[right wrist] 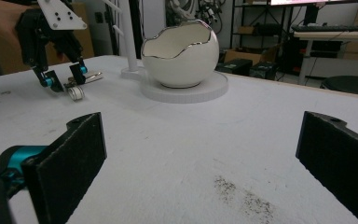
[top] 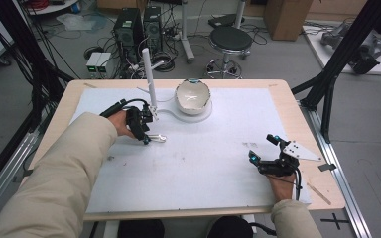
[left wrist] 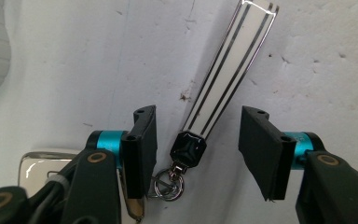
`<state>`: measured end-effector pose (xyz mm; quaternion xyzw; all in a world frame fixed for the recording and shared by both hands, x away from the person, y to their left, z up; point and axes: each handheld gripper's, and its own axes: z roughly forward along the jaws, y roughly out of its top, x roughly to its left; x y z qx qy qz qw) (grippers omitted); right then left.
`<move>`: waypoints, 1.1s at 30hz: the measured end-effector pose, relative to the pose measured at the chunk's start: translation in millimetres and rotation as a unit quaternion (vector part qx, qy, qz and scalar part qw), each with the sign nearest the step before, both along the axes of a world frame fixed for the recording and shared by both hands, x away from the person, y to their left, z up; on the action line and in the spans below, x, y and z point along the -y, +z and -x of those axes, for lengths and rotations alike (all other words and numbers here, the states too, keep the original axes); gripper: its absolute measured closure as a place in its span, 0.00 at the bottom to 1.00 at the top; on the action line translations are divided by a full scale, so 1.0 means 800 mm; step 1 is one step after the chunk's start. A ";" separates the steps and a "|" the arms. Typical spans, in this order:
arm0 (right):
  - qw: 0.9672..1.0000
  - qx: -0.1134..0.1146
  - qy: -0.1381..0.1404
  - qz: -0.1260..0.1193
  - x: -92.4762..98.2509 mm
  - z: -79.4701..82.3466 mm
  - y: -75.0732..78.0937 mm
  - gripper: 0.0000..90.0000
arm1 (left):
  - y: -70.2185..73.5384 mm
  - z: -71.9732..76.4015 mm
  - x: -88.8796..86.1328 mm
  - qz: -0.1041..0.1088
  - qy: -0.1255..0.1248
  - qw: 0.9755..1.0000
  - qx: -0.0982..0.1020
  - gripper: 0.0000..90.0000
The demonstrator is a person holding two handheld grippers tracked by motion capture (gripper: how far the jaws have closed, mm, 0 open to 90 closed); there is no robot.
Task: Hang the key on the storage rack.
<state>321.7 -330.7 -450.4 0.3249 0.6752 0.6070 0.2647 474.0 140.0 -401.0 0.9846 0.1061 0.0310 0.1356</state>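
Observation:
A keychain lies flat on the white mat: a white strap with silver stripes [left wrist: 233, 70], a black clasp [left wrist: 189, 147] and a metal ring [left wrist: 170, 184]. My left gripper [left wrist: 199, 113] is open and held low over it, one jaw on each side of the clasp, neither touching it. In the high view the left gripper [top: 146, 135] is at the mat's left centre, with the keychain [top: 158, 138] poking out to its right. My right gripper [top: 263, 148] rests open near the mat's right front with nothing between its jaws. The right gripper view also shows the left gripper [right wrist: 65, 74] and the ring [right wrist: 76, 93].
A white egg-shaped bowl [top: 193, 96] with a jagged silver rim stands on a round white base [top: 206, 114] at the back centre. A white upright post [top: 149, 74] rises just left of the bowl. A second white tag [left wrist: 42, 163] lies by the left jaw. Dark specks [right wrist: 242, 198] mark the mat.

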 end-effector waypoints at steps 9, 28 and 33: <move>1.000 0.000 0.000 0.000 0.000 0.000 0.000 0.01 | 0.000 -0.001 0.002 -0.010 -0.004 1.000 0.006 0.67; 1.000 0.000 -0.002 0.000 0.000 0.000 0.000 0.01 | -0.003 0.002 0.008 -0.029 -0.031 0.999 0.012 0.82; 1.000 0.000 -0.001 0.000 0.000 0.000 0.000 0.01 | -0.002 0.002 0.008 -0.026 -0.027 0.999 0.009 0.82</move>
